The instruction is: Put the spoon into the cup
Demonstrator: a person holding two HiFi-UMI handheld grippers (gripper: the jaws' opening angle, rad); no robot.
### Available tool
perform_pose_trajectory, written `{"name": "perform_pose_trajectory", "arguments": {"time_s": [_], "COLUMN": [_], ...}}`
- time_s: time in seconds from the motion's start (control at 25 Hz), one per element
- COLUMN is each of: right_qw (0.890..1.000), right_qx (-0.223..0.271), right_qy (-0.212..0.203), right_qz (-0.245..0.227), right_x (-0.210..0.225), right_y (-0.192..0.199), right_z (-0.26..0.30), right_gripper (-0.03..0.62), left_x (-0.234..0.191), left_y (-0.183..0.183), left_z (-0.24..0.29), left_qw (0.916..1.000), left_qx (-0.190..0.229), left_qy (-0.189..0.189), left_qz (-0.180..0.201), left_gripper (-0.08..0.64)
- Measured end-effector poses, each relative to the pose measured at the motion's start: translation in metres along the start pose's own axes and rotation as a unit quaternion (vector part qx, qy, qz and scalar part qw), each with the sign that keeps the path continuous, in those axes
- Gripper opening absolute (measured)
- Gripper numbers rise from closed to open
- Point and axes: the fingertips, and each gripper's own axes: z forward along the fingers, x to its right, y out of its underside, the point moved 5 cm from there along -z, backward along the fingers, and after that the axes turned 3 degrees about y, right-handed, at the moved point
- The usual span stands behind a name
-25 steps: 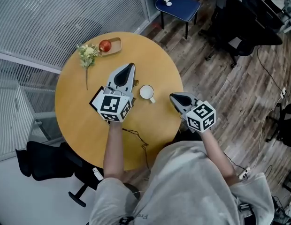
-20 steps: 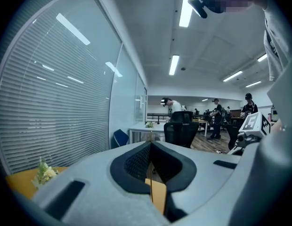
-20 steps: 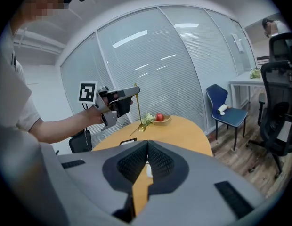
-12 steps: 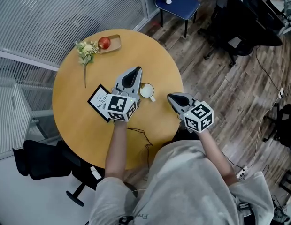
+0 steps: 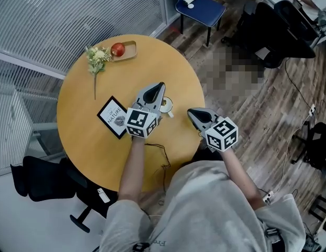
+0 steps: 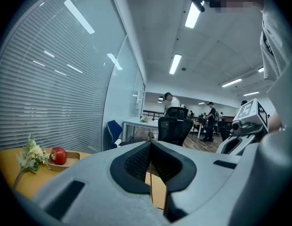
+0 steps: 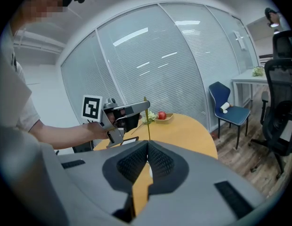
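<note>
A person's left gripper (image 5: 158,89) is hanging over the round tabletop (image 5: 84,140), fingers clamping the thin gold spoon (image 6: 150,173) upright over the white cup (image 5: 167,106). The right gripper (image 5: 191,112) is hovering nearby, fingers pressed together, empty. A wooden tray (image 5: 130,51) is holding an apple (image 5: 118,49).

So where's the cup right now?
In the head view, the white cup sits near the middle of the round table, partly tucked beside the left gripper, with the right gripper just to its right.
</note>
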Motion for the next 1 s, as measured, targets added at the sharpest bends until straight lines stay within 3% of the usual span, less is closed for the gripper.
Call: {"name": "perform_pose_trajectory", "arguments": {"time_s": [1.0], "right_qw": [1.000], "right_qx": [-0.015], "right_qy": [0.000], "right_qz": [0.002], "right_x": [0.005], "right_y": [0.005], "right_z": [0.009], "right_gripper": [-0.003], "left_x": [-0.013], "left_y": [0.057], "left_z": [0.002], "left_qw": [0.9981], "left_qx": [-0.025], "left_qy": [-0.004], "left_qz": [-0.056], "left_gripper": [0.009]}}
